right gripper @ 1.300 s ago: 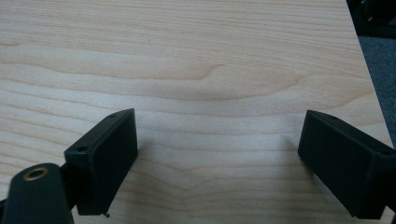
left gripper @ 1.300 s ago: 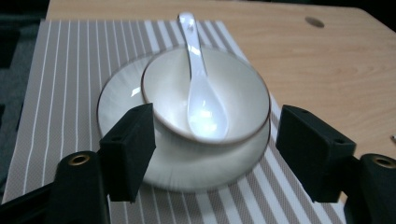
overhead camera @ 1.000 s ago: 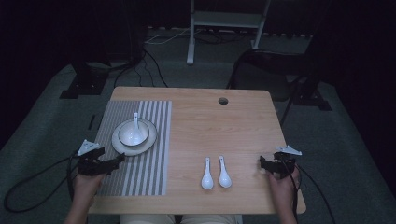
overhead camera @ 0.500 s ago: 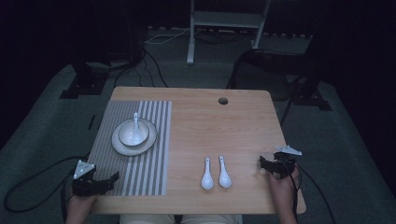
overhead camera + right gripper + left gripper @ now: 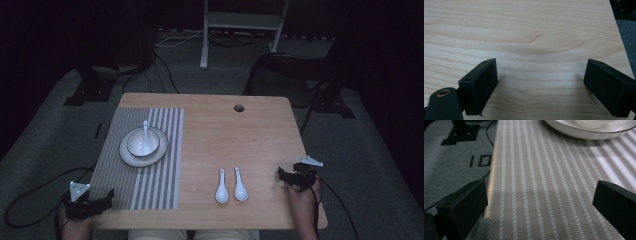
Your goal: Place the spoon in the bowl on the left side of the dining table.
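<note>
At the lower left of the high view, the left gripper (image 5: 106, 198) sits at the near corner of the grey striped placemat (image 5: 125, 187), jaws spread wide and empty. Above it, a white spoon (image 5: 145, 135) rests in a white bowl (image 5: 141, 144) on a white plate (image 5: 131, 159). Two white ceramic spoons (image 5: 230, 186) lie side by side at lower centre on the light wooden table (image 5: 240, 135). At lower right, the right gripper (image 5: 281, 175) rests with jaws wide apart, holding nothing.

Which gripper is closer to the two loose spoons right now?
Right. The right gripper sits just right of the two loose spoons on bare wood; the left gripper is across the table at the striped mat's near corner.
</note>
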`<state>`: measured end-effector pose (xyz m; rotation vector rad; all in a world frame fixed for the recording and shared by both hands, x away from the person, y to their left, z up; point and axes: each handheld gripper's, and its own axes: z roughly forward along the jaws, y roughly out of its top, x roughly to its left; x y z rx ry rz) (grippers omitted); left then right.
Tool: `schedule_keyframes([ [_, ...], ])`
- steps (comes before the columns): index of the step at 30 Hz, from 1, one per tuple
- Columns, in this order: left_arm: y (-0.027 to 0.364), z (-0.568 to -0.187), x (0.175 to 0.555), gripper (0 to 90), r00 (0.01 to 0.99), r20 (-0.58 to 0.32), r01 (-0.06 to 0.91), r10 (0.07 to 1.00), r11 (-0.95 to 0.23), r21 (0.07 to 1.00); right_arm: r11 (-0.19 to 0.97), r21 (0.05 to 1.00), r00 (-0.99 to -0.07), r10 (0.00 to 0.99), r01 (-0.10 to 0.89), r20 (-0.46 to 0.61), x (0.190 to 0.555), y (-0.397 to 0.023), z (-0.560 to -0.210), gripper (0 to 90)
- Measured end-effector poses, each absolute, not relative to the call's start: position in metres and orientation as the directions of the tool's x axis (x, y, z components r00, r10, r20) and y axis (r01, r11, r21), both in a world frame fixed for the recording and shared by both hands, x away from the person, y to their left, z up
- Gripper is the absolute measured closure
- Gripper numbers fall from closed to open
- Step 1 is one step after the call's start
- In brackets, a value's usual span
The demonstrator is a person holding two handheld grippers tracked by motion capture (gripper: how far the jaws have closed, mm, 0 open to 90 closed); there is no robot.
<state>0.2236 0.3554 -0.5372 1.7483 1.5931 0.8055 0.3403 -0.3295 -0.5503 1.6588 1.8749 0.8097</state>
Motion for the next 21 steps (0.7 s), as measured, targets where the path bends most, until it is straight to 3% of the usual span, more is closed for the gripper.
schedule_keyframes([
  [5, 0.365, -0.545, 0.211, 0.0, 0.061, 0.008, 0.636, 0.998, -0.045, 0.77, 0.079, 0.719, -0.128, 0.992, 0.691, 0.015, 0.34, -0.329, -0.55, 11.2],
  [12, 0.383, -0.548, 0.198, 0.0, -0.031, 0.073, 0.624, 0.997, -0.038, 0.78, 0.079, 0.719, -0.128, 0.992, 0.691, 0.015, 0.34, -0.329, -0.55, 11.2],
  [19, 0.391, -0.55, 0.199, 0.0, -0.063, 0.036, 0.616, 0.997, 0.01, 0.788, 0.079, 0.719, -0.128, 0.992, 0.691, 0.015, 0.34, -0.329, -0.55, 11.3],
  [21, 0.39, -0.55, 0.2, 0.0, -0.07, -0.01, 0.601, 0.997, 0.05, 0.798, 0.078, 0.719, -0.128, 0.992, 0.691, 0.015, 0.34, -0.329, -0.55, 11.2],
])
